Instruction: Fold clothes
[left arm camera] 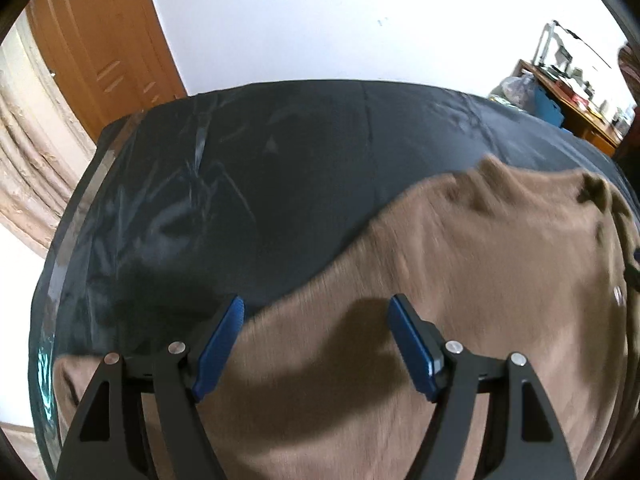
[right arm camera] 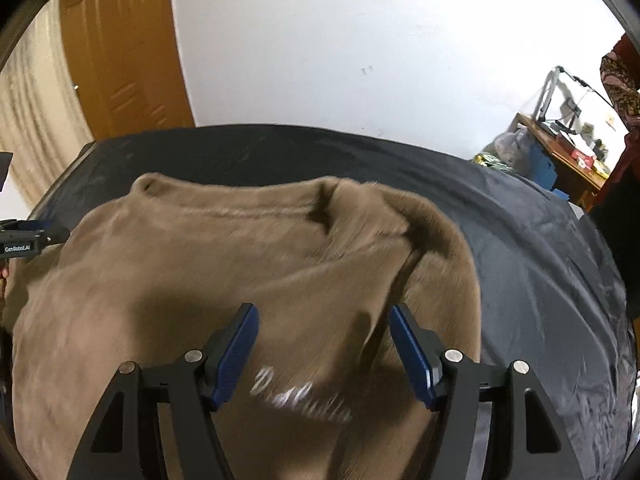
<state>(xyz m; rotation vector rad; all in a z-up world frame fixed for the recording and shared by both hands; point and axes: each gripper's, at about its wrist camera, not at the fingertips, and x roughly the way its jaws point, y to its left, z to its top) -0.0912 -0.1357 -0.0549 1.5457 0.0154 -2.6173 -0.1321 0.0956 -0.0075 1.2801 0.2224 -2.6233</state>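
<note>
Brown garment lies spread and rumpled on the dark-covered bed, no completed fold visible, folding largely outstanding; left gripper and right gripper hover above it, jaws spread, pinching nothing.

Both wrist views look steeply down from close above, sharing the brown garment on the dark-covered bed.

White wall at 12 o'clock, wooden door at 10, beige curtain at 9. Cluttered wooden desk at 2 (lamp on it, blue box beside). Dark shiny sheet covers the bed.
</note>
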